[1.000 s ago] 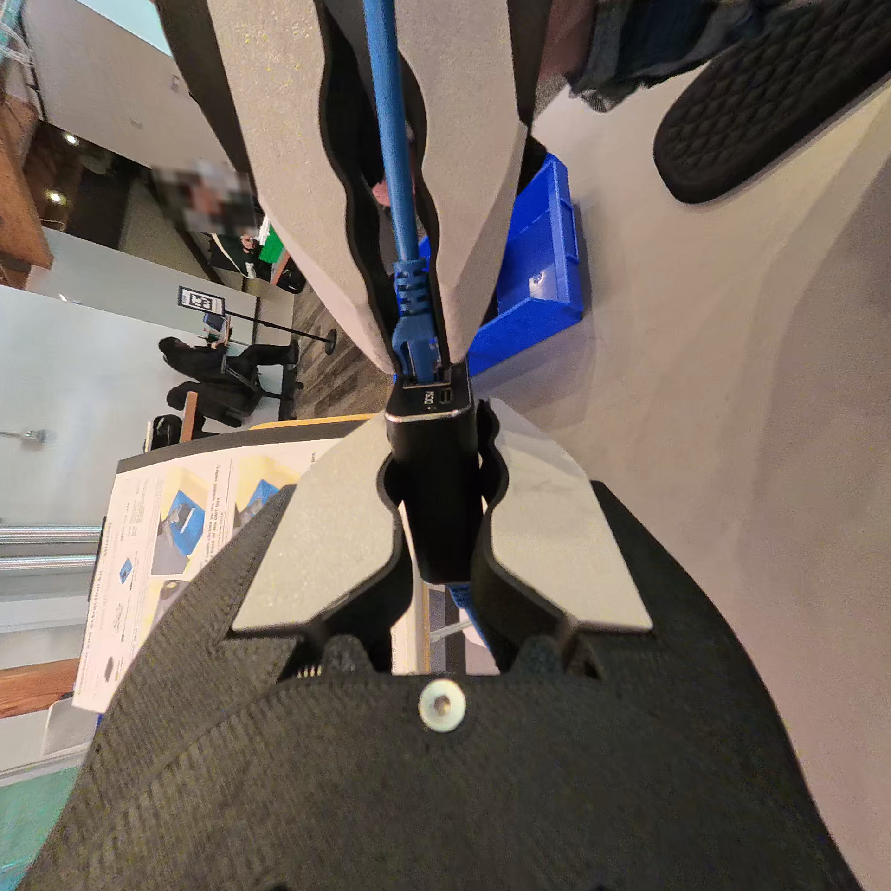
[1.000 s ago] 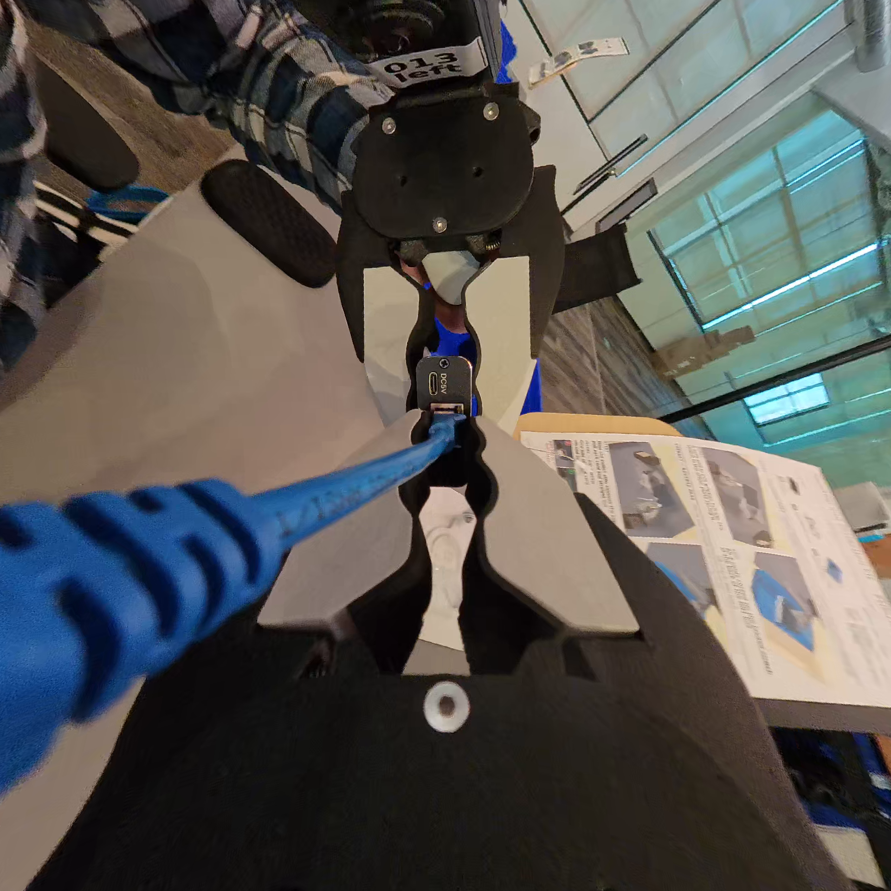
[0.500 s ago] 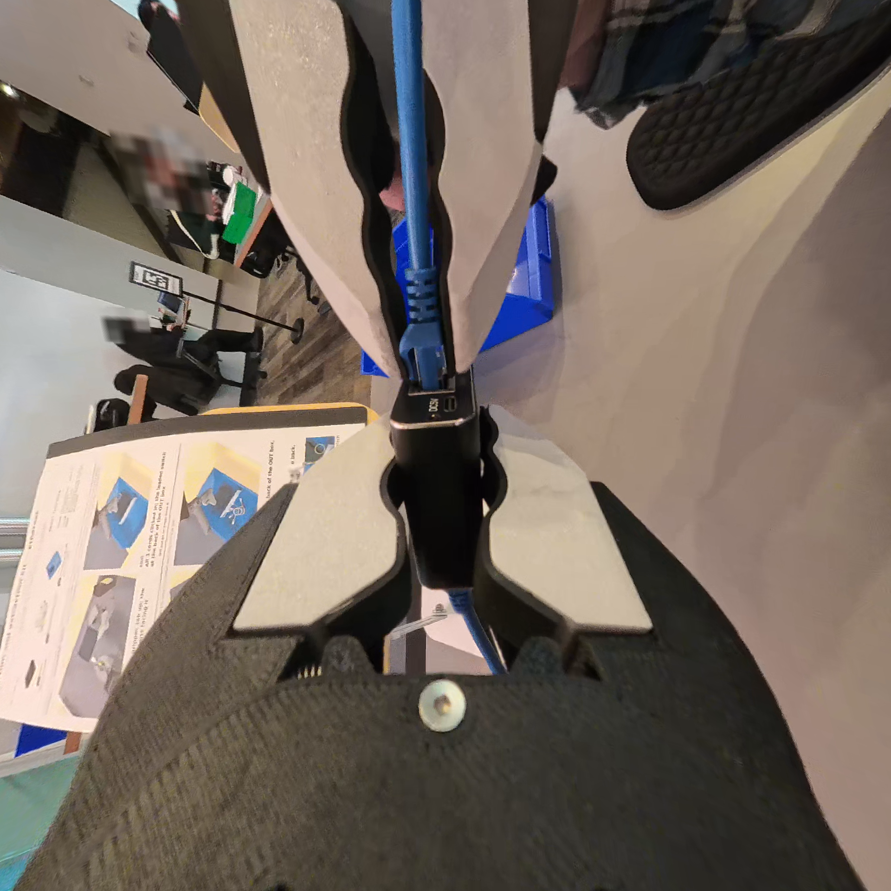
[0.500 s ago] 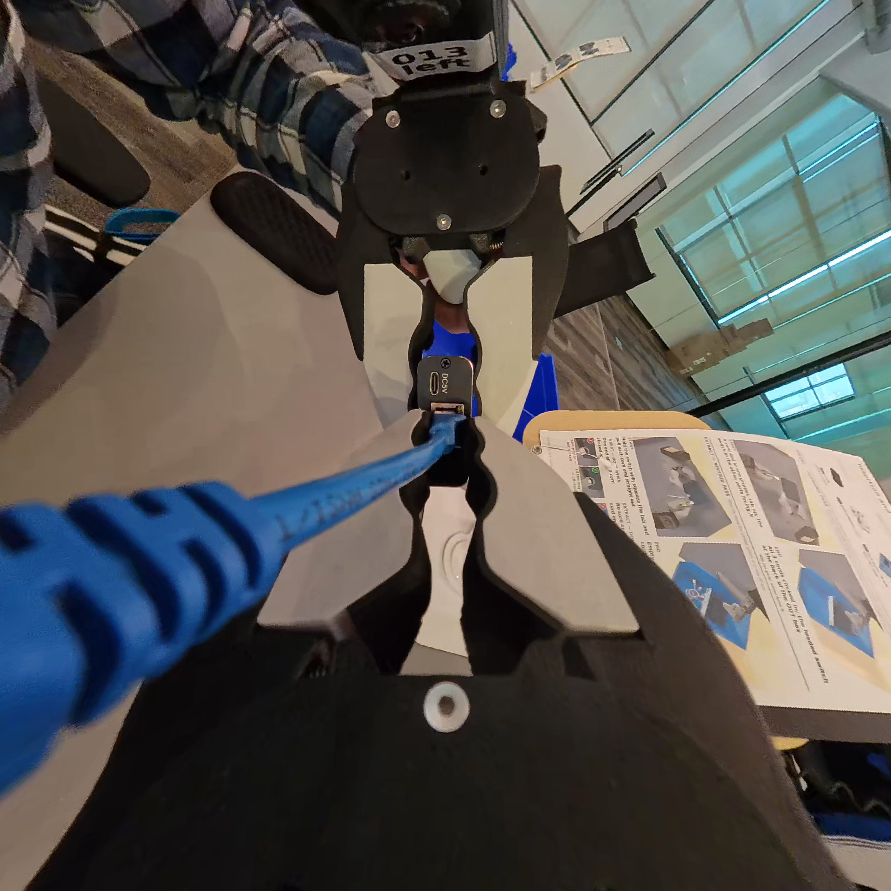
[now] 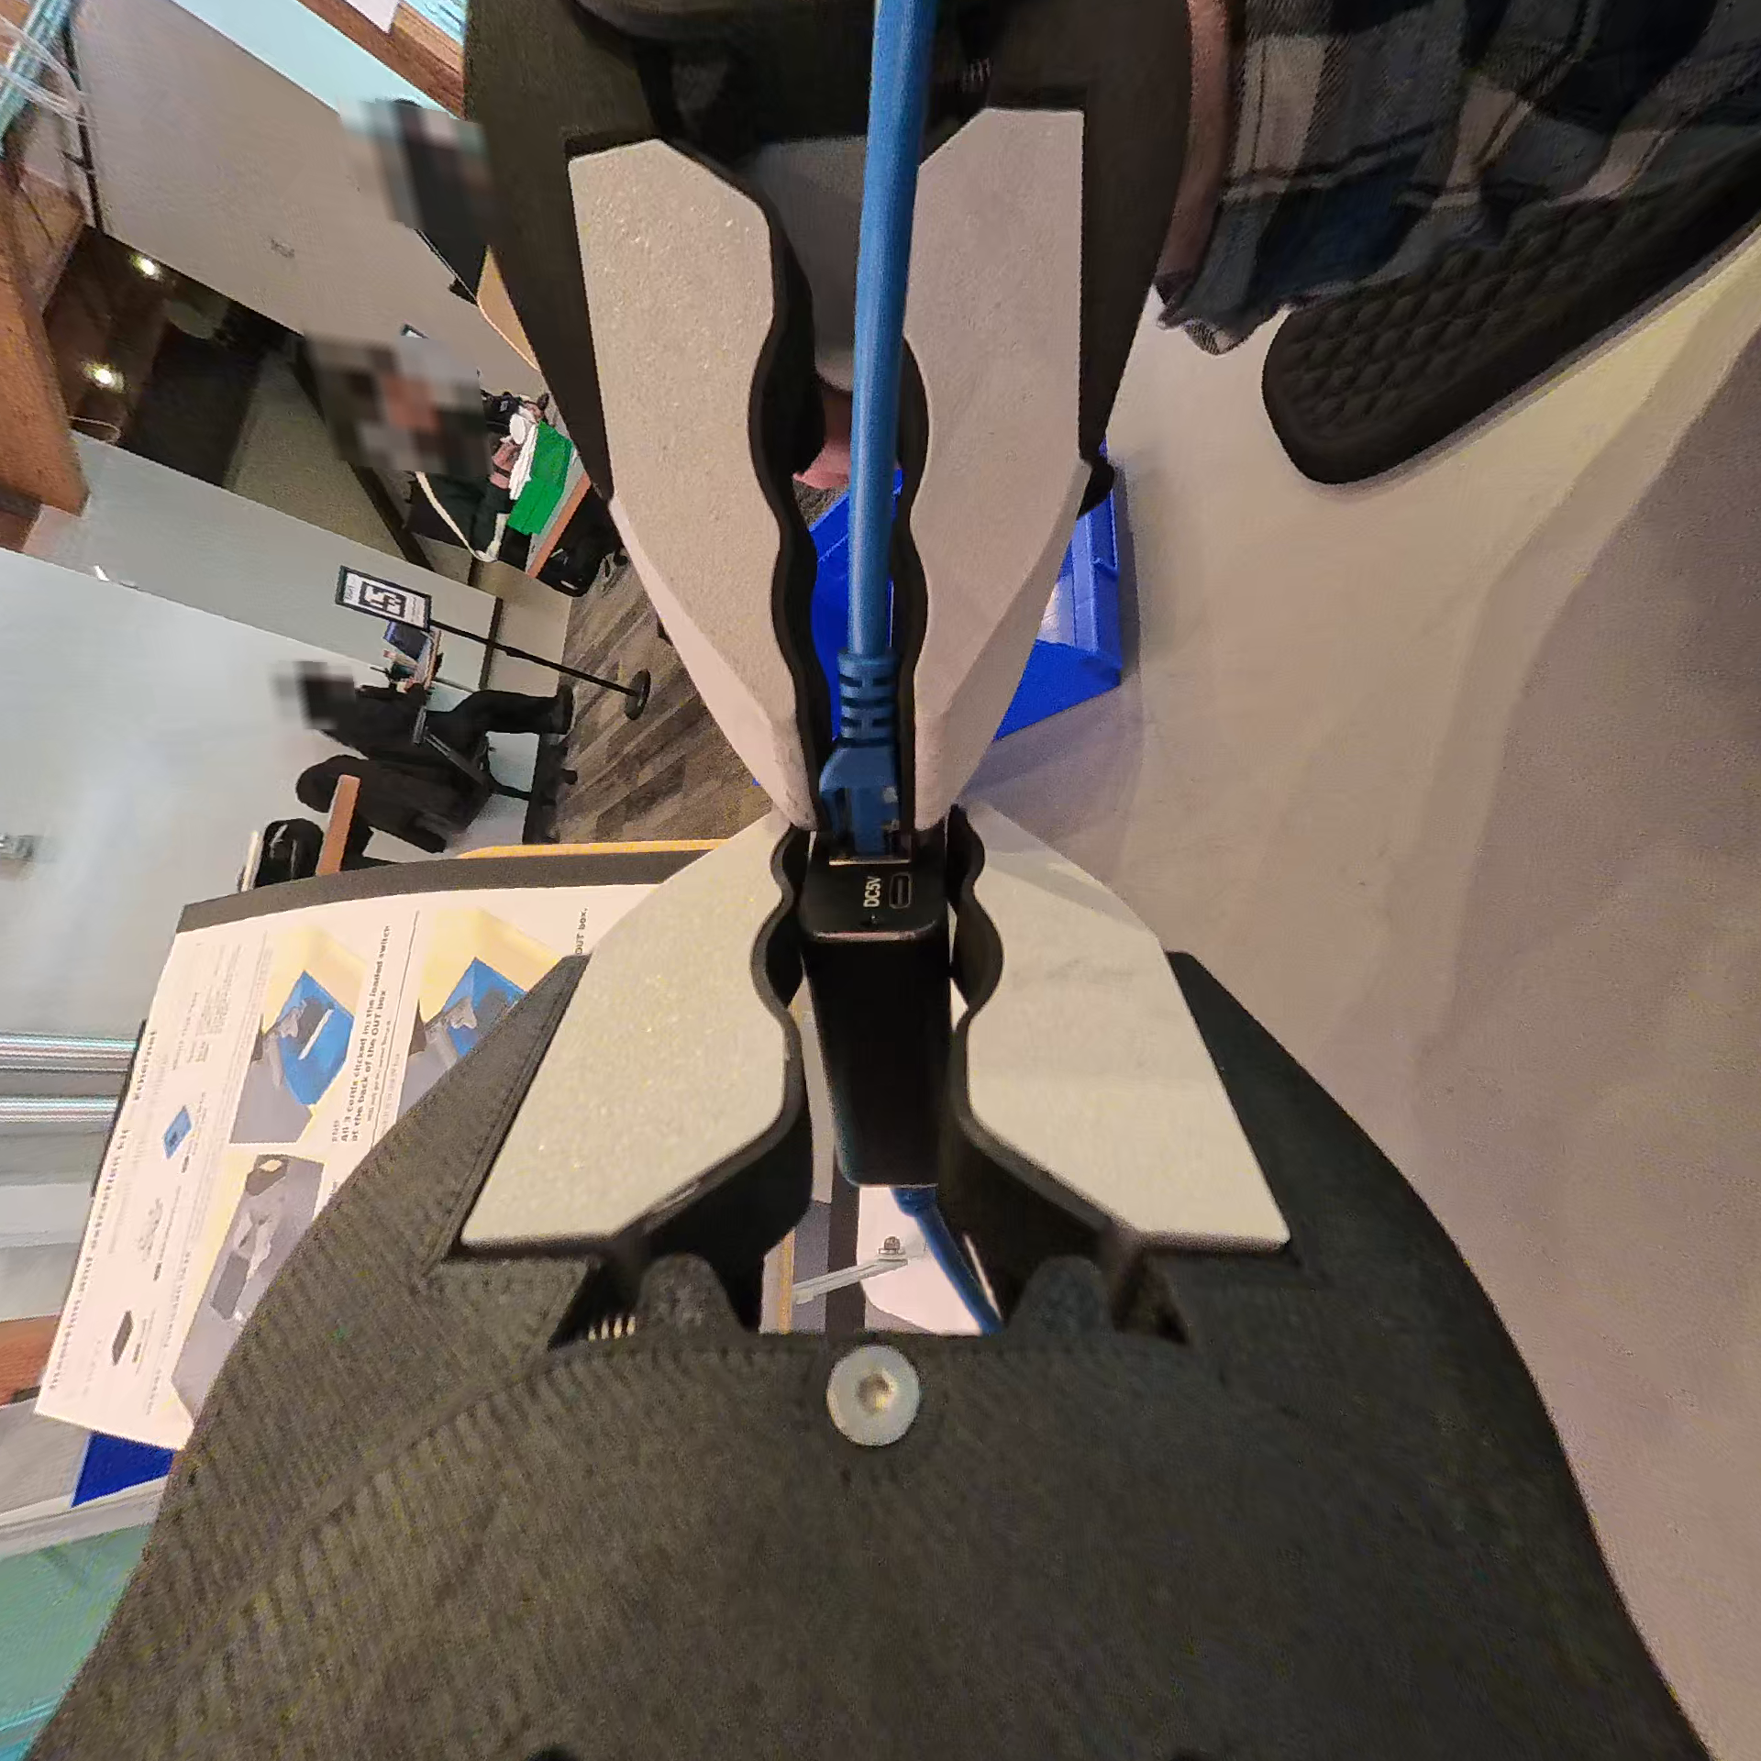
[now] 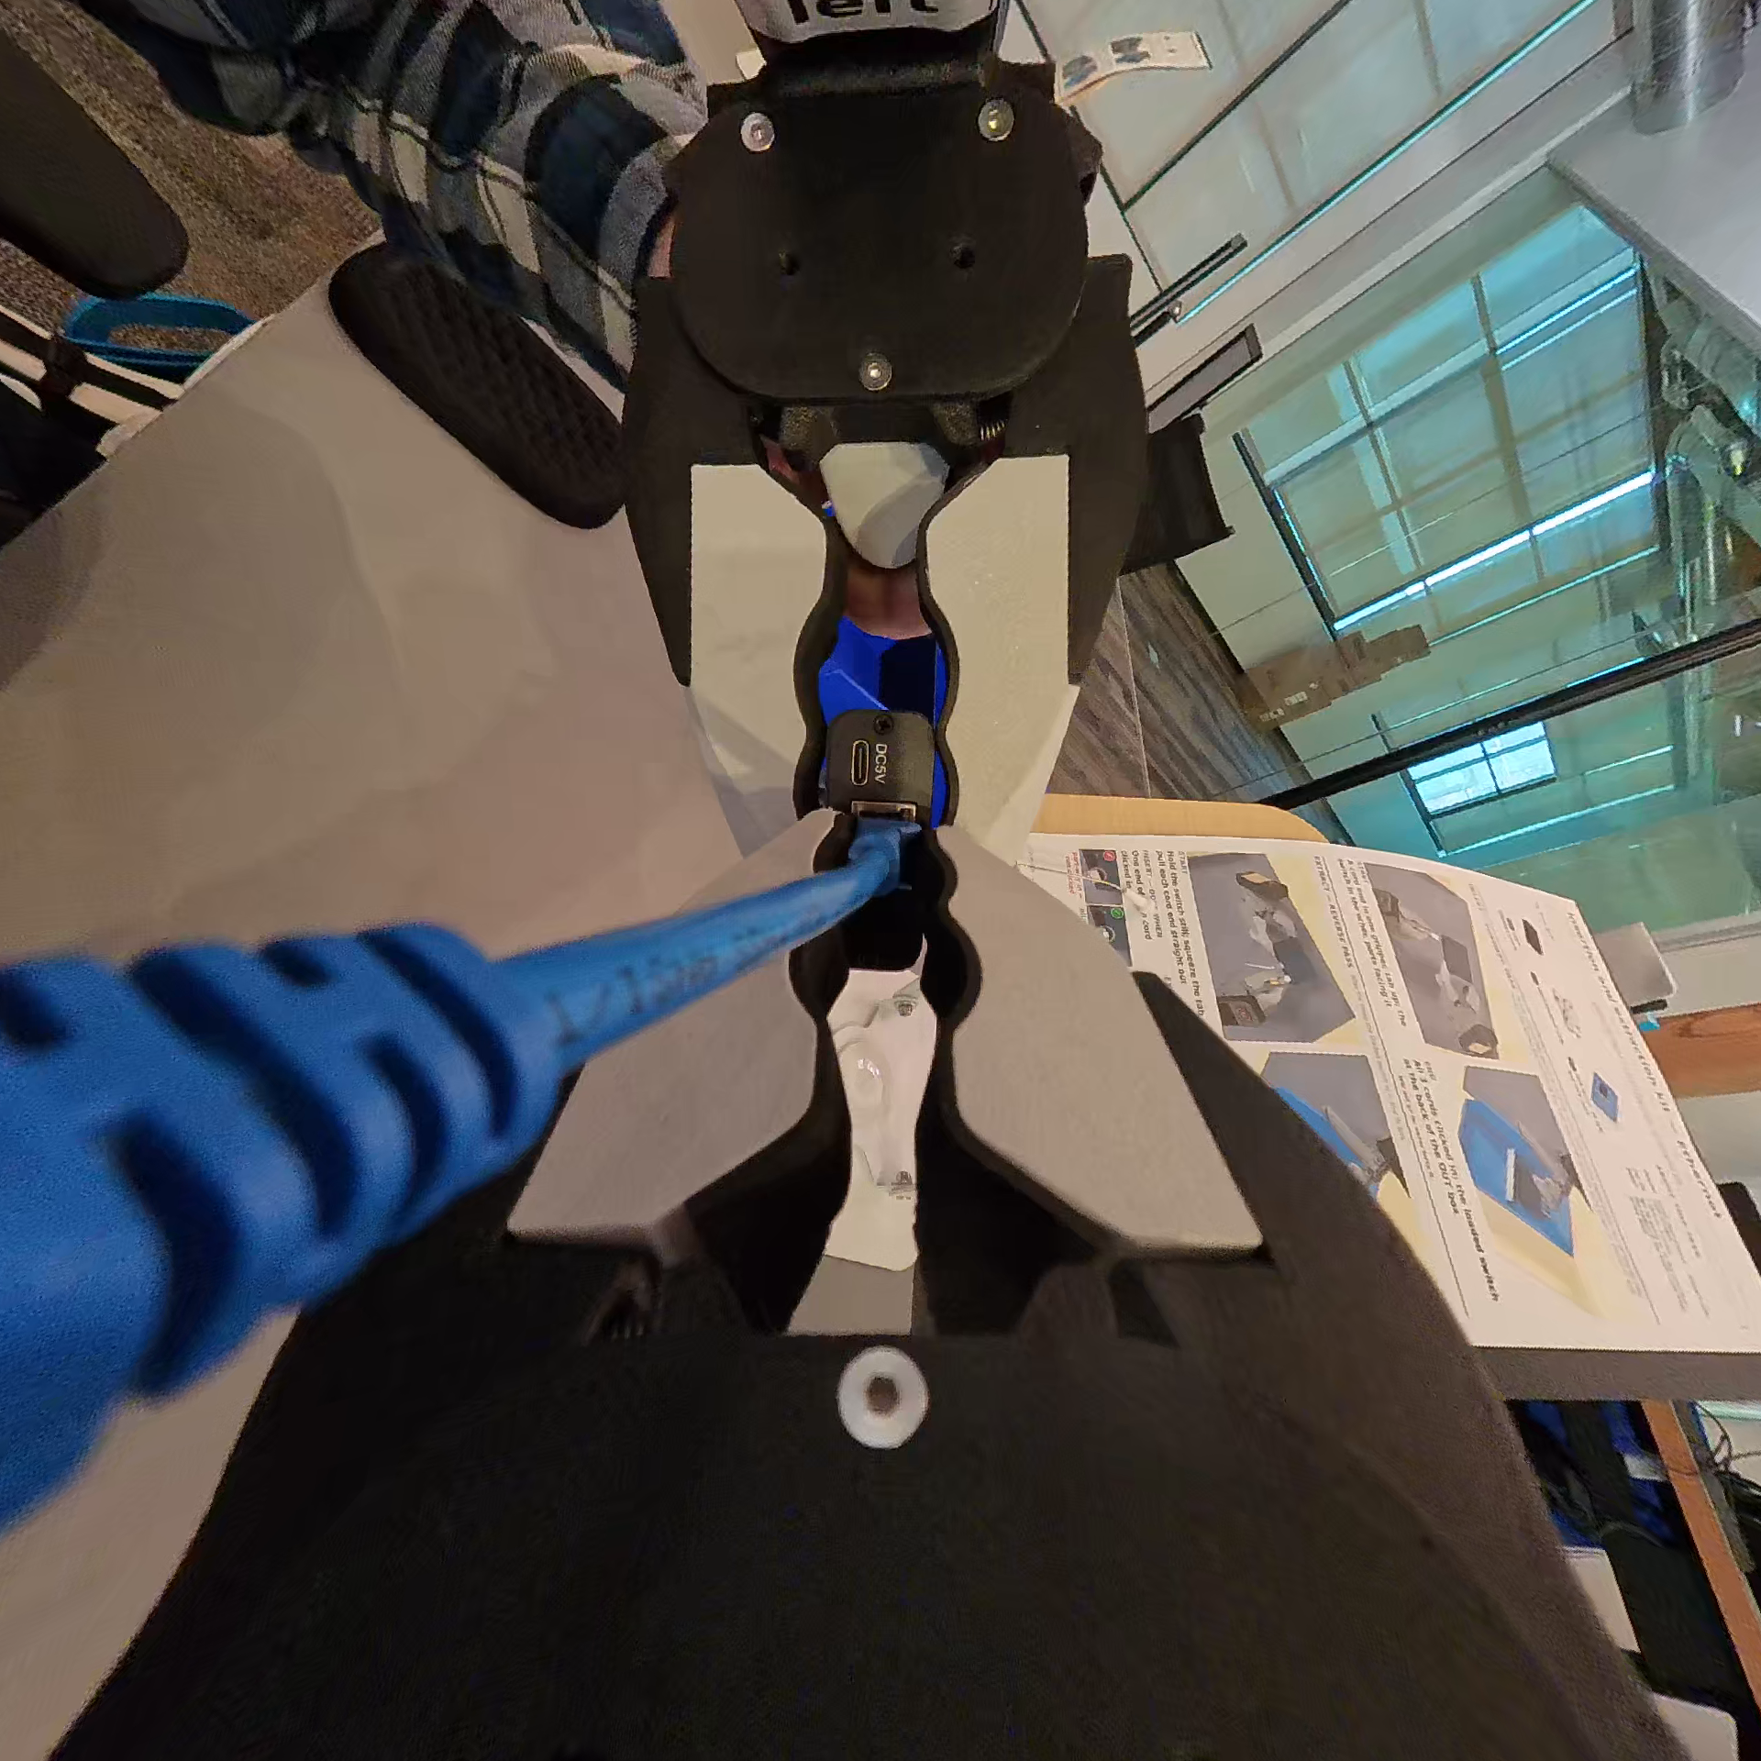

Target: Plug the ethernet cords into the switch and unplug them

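Note:
My left gripper (image 5: 872,886) is shut on the black switch (image 5: 881,1010) and holds it above the grey table (image 5: 1429,858). My right gripper (image 5: 862,796) comes in from the top, shut on the blue ethernet plug (image 5: 862,762). The plug's tip sits in the port at the switch's end. Its blue cord (image 5: 881,381) runs back between the right fingers. In the right wrist view, my right gripper (image 6: 881,858) pinches the plug (image 6: 881,843) against the switch (image 6: 881,762), which the left gripper (image 6: 881,772) holds. The cord's other plug (image 6: 238,1124) hangs blurred in the foreground. Another blue cord (image 5: 939,1239) leaves the switch's rear.
A blue bin (image 5: 1077,610) stands on the table behind the grippers. A printed instruction sheet (image 6: 1382,1048) lies on a board to the side. A black textured pad (image 5: 1477,314) lies near a person's plaid sleeve (image 6: 476,124). Left and right tips are no more than a few centimetres apart.
Both grippers have kept their grasps and stayed joined at the switch's port. The pair has swung a little, so the background has shifted.

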Tool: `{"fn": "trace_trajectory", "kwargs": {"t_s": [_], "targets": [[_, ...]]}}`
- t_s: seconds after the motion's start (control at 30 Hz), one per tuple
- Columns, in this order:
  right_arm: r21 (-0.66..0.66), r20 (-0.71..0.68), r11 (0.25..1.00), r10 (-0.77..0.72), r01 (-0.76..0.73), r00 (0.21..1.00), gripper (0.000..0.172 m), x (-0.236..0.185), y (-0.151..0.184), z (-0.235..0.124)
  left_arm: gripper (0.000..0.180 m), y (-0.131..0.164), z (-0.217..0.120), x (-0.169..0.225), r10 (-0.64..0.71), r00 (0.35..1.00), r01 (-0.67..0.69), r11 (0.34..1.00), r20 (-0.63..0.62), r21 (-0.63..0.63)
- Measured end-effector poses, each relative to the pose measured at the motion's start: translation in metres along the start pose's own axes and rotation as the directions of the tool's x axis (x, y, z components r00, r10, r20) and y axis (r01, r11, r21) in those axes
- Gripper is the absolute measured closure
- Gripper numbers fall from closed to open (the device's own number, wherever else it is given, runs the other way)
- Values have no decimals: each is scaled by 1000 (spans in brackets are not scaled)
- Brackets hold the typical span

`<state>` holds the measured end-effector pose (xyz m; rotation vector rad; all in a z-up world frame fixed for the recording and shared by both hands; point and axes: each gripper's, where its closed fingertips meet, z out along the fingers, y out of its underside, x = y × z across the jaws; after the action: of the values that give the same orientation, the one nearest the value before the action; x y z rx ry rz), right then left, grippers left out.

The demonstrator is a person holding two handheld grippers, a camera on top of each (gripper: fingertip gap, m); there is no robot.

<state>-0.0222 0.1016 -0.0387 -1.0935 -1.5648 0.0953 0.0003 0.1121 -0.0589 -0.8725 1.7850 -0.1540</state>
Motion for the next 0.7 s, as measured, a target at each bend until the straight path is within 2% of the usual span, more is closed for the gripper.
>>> {"fn": "trace_trajectory", "kwargs": {"t_s": [0.47,0.5,0.57,0.63,0.7], "targets": [[4,-1,1000,-12,12,1000,158,-1,1,0,154,9,4,3,-4,1000,3,999,-13,-44],[5,16,1000,6,-6,1000,146,-2,2,2,154,10,3,2,-6,1000,5,999,-18,-42],[18,26,997,72,-72,997,108,1,5,5,154,6,0,3,-34,998,34,999,-47,9],[78,30,985,153,-155,988,79,6,5,5,154,6,-4,-1,-122,989,127,990,-80,65],[159,30,966,203,-205,979,80,11,1,0,154,9,-10,-7,-198,974,213,967,-112,142]]}}
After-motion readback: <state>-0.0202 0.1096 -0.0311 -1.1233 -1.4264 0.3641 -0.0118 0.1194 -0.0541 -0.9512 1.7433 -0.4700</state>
